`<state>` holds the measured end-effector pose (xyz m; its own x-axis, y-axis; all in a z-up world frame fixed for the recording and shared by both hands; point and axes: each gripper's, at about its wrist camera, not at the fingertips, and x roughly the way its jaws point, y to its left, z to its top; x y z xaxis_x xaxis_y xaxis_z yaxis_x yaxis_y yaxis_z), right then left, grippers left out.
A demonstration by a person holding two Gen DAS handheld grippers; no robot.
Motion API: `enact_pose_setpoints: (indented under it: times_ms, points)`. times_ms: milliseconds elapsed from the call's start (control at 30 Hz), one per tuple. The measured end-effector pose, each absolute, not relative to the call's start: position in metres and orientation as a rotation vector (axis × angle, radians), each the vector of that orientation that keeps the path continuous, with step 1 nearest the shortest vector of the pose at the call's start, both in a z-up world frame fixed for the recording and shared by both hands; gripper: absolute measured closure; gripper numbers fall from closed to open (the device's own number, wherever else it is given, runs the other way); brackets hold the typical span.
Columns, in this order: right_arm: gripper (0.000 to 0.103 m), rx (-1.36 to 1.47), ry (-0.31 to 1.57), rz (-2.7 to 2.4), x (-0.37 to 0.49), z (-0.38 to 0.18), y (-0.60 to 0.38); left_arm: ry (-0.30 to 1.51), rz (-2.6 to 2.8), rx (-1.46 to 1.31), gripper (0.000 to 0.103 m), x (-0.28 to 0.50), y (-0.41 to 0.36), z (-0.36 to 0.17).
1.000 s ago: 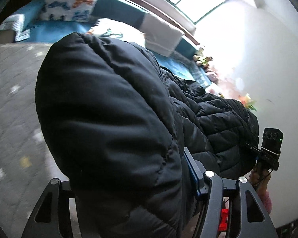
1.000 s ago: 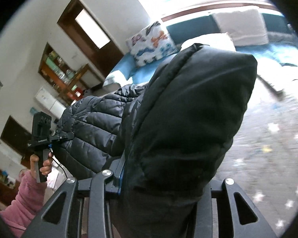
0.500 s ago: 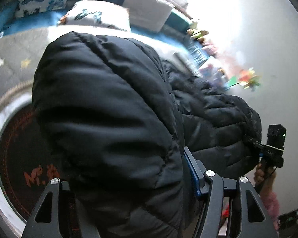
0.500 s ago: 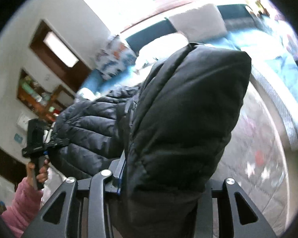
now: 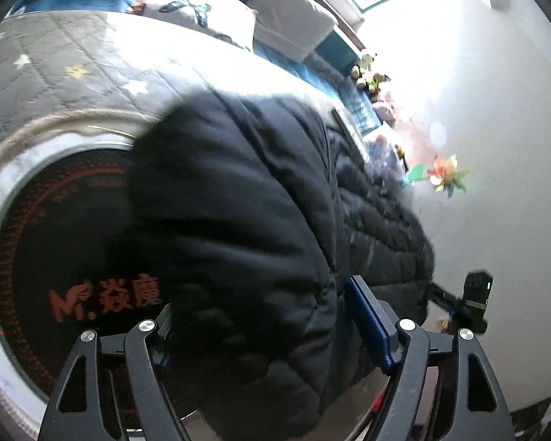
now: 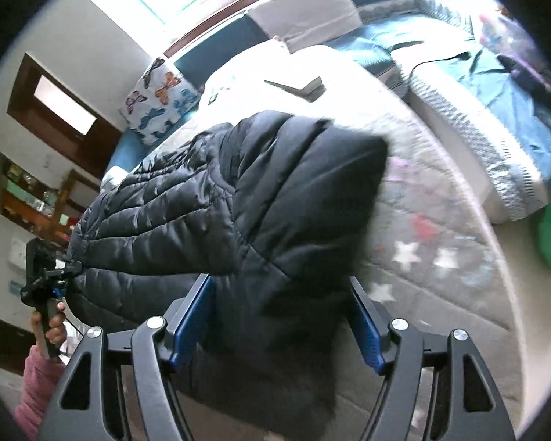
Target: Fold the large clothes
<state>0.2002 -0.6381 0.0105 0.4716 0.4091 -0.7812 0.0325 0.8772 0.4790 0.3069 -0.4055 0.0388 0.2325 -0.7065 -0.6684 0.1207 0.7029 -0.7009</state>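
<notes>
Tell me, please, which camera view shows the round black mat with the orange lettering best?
The left wrist view shows it best: the round black mat lies left of the black puffer jacket, its white border and orange lettering plain. In the right wrist view the jacket and the grey star quilt fill the frame; no mat shows.

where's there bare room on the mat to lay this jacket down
Free: the grey star-print mat between the black puffer jacket and the blue-covered couch edge, and the dark round rug left of the jacket in the left wrist view. Crowded: the couch, with its butterfly pillow and white cushion.
</notes>
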Motion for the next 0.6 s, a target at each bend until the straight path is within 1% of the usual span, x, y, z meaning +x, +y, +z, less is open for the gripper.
enact_pose_setpoints:
  times_ms: [133, 300, 400, 433, 500, 567, 600]
  points:
    - [0.026, 0.366, 0.998, 0.168, 0.189, 0.043, -0.635, 1.142, -0.552, -0.574, 0.021, 0.303, -0.369, 0.068]
    - [0.026, 0.314, 0.897, 0.185, 0.194, 0.082, -0.613, 0.996, -0.542, -0.505, 0.021, 0.286, -0.355, 0.131]
    - [0.026, 0.327, 0.880, 0.244, 0.210, 0.088, -0.595, 0.960, -0.595, -0.448, 0.021, 0.290, -0.369, 0.158]
    - [0.026, 0.330, 0.882, 0.258, 0.219, 0.087, -0.584, 0.961, -0.611, -0.437, 0.022, 0.287, -0.363, 0.162]
    - [0.026, 0.343, 0.899, 0.296, 0.240, 0.082, -0.565, 0.976, -0.650, -0.420, 0.022, 0.288, -0.380, 0.159]
    - [0.035, 0.351, 0.924, 0.315, 0.262, 0.073, -0.546, 0.992, -0.677, -0.415, 0.022, 0.291, -0.404, 0.152]
    - [0.045, 0.353, 0.937, 0.328, 0.271, 0.069, -0.539, 1.001, -0.684, -0.409, 0.022, 0.294, -0.414, 0.151]
